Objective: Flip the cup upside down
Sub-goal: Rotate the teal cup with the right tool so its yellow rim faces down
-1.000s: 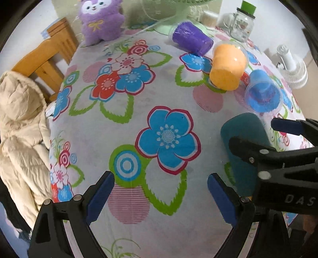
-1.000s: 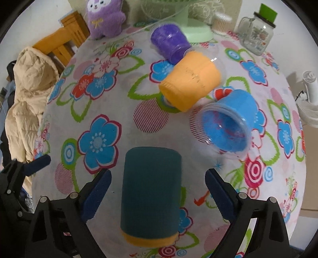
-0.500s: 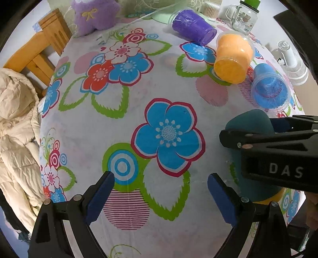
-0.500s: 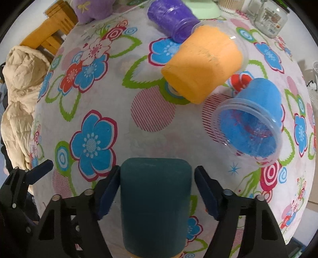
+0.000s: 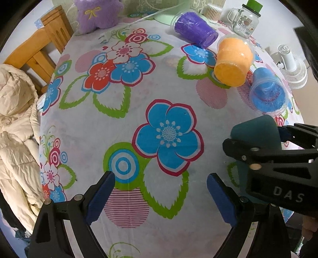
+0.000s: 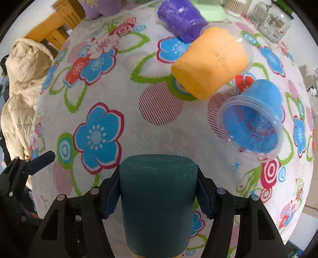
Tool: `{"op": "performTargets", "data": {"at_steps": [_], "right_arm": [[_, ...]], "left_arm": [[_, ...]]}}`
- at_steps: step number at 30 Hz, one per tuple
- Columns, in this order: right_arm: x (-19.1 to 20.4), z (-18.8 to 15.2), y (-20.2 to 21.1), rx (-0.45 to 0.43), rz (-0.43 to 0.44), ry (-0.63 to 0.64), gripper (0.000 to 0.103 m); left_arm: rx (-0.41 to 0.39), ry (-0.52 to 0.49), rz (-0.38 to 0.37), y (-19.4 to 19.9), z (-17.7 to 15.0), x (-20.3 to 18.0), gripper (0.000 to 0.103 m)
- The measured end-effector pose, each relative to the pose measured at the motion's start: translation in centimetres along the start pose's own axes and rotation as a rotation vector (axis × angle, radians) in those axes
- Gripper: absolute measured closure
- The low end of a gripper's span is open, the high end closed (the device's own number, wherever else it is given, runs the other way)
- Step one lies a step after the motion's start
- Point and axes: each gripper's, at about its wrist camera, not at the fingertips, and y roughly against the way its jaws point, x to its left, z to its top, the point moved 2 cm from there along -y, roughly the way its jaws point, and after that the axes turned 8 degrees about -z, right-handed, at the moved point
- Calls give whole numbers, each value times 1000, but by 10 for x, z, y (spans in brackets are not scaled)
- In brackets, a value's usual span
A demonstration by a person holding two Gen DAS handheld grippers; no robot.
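A dark teal cup [image 6: 157, 202] with an orange rim lies on its side on the flowered tablecloth, its base pointing away from me. My right gripper [image 6: 158, 196] is shut on it, one blue pad on each side. The cup [image 5: 256, 137] and the right gripper [image 5: 278, 158] also show at the right of the left wrist view. My left gripper [image 5: 161, 196] is open and empty above the cloth, left of the cup.
An orange cup [image 6: 208, 63], a blue cup [image 6: 252, 123] and a purple cup [image 6: 180, 17] lie on their sides further back. A glass jar [image 6: 274, 21], a purple plush [image 5: 97, 13] and a wooden chair with a cream jacket [image 5: 15, 119] stand around the table [image 5: 139, 89].
My right gripper has moved forward around the teal cup and closed on it. The left gripper has stayed open and nearly in place.
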Motion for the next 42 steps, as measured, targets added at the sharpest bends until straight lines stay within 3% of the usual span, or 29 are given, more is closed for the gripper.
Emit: {"op": "performTargets", "data": {"at_steps": [14,21,24,29,36,42], "right_arm": [[-41,-29,69,-237,-34,-62,35],[-52,-50,93,-393,-60,-84,35],[-56,-63,99,-484,-30,-60,35],[-58,-84,102,-599,-38,-15,35],[-65,-115,87,-684,-51,-31,35],[-72,-138,78,-731,-21,-102,35]], "left_arm": [[-107,-18,-2,48,-12,-34,8],[-150,8,-21,65,-22,-50,8],[-173,15,-27,69,-29,-58,8],[-192,23,-19,64,-49,-68,8],[-192,78,-49,42,-77,-72,8],[-206,60,-23,29,-90,-80,8]]}}
